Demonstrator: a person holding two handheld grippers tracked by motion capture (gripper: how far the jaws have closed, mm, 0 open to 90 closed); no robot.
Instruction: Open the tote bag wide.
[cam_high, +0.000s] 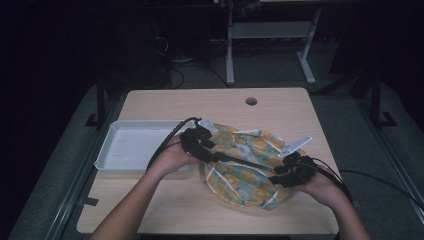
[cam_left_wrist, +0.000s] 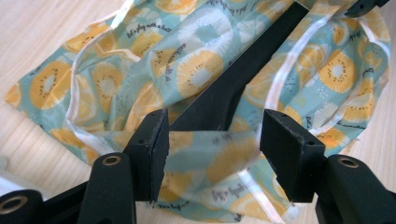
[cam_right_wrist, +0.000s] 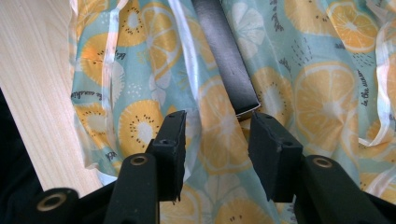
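A teal cloth (cam_high: 247, 175) printed with orange and kiwi slices lies crumpled on the wooden table (cam_high: 200, 105), right of centre. A flat black bar (cam_high: 245, 163) runs across it between my two grippers. My left gripper (cam_high: 212, 152) hovers at the cloth's left edge with its jaws apart. In the left gripper view a fold of the cloth (cam_left_wrist: 196, 70) lies between the left gripper's (cam_left_wrist: 212, 130) pads, and the bar (cam_left_wrist: 252, 70) runs away beyond them. My right gripper (cam_high: 276, 177) stands open at the cloth's right side. In its own view the right gripper (cam_right_wrist: 217, 126) sits just short of the bar's end (cam_right_wrist: 226, 51), over the cloth (cam_right_wrist: 322, 93).
A white tray (cam_high: 130, 145) sits on the table's left side, right by the left hand. A round cable hole (cam_high: 251, 101) is near the far edge. Table legs and cables stand in the dark beyond the table.
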